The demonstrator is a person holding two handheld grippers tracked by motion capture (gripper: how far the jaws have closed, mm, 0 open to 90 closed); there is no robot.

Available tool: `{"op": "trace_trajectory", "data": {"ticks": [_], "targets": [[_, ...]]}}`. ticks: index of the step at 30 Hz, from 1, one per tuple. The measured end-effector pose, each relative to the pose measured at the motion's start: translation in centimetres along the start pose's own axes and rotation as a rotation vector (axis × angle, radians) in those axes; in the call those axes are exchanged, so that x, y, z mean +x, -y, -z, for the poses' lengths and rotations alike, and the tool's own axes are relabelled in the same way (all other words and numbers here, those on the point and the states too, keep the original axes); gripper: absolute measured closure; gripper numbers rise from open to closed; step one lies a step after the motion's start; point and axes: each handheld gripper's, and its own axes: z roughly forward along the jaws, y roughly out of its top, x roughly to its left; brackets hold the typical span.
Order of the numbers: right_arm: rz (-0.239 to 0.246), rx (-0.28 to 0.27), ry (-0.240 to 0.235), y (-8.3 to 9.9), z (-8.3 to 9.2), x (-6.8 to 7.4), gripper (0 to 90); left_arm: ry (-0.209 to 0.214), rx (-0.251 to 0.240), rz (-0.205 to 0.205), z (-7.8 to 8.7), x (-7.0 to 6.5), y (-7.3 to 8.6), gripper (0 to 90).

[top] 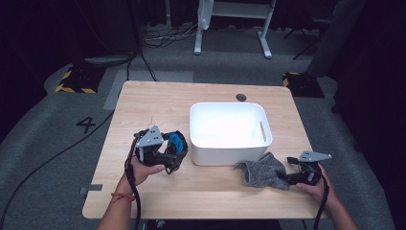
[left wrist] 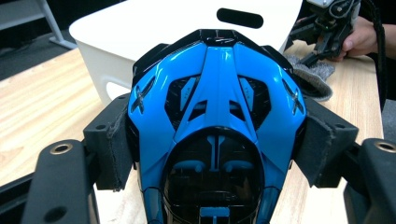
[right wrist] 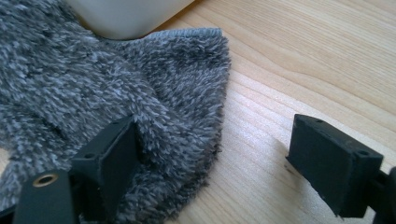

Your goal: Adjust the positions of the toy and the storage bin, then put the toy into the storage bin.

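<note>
Faintly, a painted "4" (top: 87,124) marks the grey floor (top: 43,129).

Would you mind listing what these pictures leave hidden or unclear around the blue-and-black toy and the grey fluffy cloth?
- Blue-and-black glossy toy: its lower end is cut off by the left gripper view's bottom edge; in the high view the left gripper covers most of it.
- White plastic bin: its inside is washed out by glare in the high view.
- Grey fluffy cloth: its far parts run past the right gripper view's edges, so from there its outline is unclear.
</note>
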Motion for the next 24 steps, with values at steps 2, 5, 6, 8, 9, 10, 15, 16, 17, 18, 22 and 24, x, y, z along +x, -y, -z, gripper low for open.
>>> {"op": "trace_trajectory", "data": {"ticks": [2,5,6,8,9,10,15,16,17,18,22,24], "targets": [[0.0,0.0,-0.002,0.0,0.0,0.0,16.7,0.0,-0.013,0.003,0.2,0.2,-0.4,25.2],[-0.001,0.001,-0.002,0.0,0.0,0.0,16.7,-0.001,-0.024,0.004,0.3,0.4,-0.9,25.2],[-0.001,0.001,-0.001,0.0,0.0,0.0,16.7,0.0,-0.026,0.003,0.3,0.5,-1.0,25.2],[-0.001,0.001,-0.001,0.0,0.0,0.0,16.7,-0.003,-0.028,0.001,0.3,0.5,-1.2,25.2],[-0.001,0.0,-0.001,0.0,0.0,0.0,16.7,-0.005,-0.033,0.005,0.3,0.5,-1.3,25.2],[-0.001,0.0,-0.001,0.0,0.0,0.0,16.7,-0.003,-0.044,0.001,0.4,0.5,-1.7,25.2],[-0.002,0.001,-0.001,0.0,0.0,0.0,16.7,0.007,-0.053,-0.014,0.7,0.4,-2.9,25.3],[-0.002,0.001,-0.002,0.0,0.0,0.0,16.7,0.007,-0.053,-0.014,0.7,0.4,-2.9,25.3],[-0.002,0.001,-0.002,0.0,0.0,0.0,16.7,0.003,-0.052,-0.017,0.7,0.4,-3.1,25.3],[-0.002,0.001,-0.003,0.0,0.0,0.0,16.7,-0.002,-0.05,-0.021,0.7,0.5,-3.4,25.3],[0.0,0.002,-0.007,0.0,0.0,-0.1,16.7,-0.004,-0.064,-0.036,1.1,0.6,-4.6,25.3],[-0.001,0.002,-0.007,0.0,0.0,-0.1,16.7,-0.004,-0.072,-0.041,1.2,0.7,-5.0,25.3]]}}
